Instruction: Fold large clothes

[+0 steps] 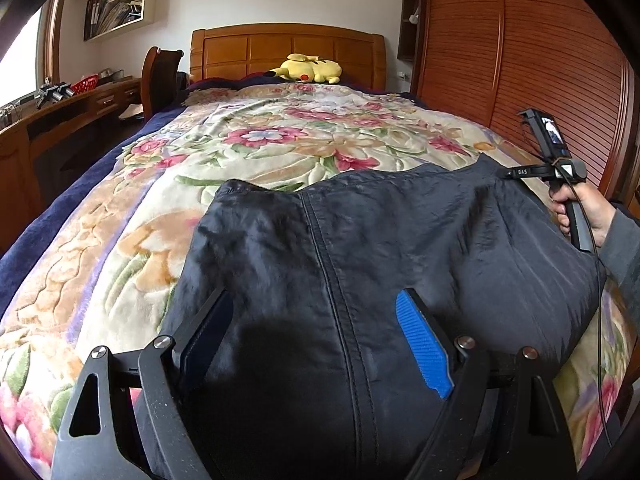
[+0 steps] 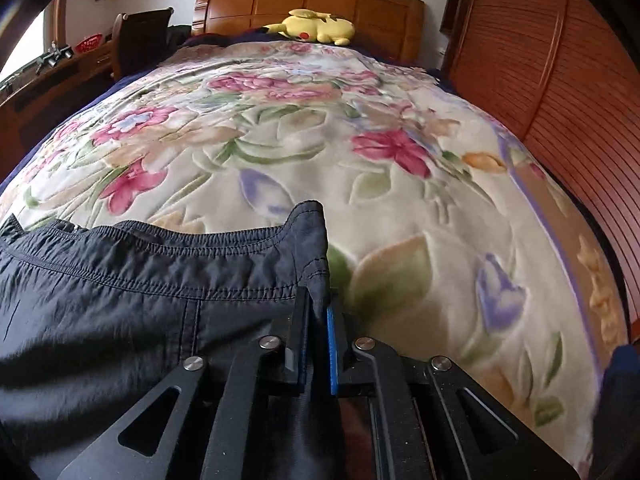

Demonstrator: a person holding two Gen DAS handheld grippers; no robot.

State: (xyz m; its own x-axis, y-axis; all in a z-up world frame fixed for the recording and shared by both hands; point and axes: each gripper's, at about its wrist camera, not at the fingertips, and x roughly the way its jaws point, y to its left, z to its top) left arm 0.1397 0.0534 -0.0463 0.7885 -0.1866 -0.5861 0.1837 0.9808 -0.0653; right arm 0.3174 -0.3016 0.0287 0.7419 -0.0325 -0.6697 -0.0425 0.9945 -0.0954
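A large dark navy garment (image 1: 360, 248) with a stitched centre seam lies spread on the bed. My left gripper (image 1: 316, 312) is open and hovers over the garment's near part, one finger on each side of the seam. My right gripper (image 2: 318, 308) is shut on the garment's right corner by the elastic hem (image 2: 200, 240). In the left wrist view the right gripper (image 1: 516, 173) shows at the garment's far right corner, held by a hand (image 1: 580, 212).
A floral blanket (image 1: 248, 136) covers the bed (image 2: 400, 140). A yellow plush toy (image 1: 308, 68) lies by the wooden headboard (image 1: 288, 46). A slatted wooden wardrobe (image 1: 520, 60) stands along the right. A desk (image 1: 72, 108) and chair (image 1: 158, 76) stand on the left.
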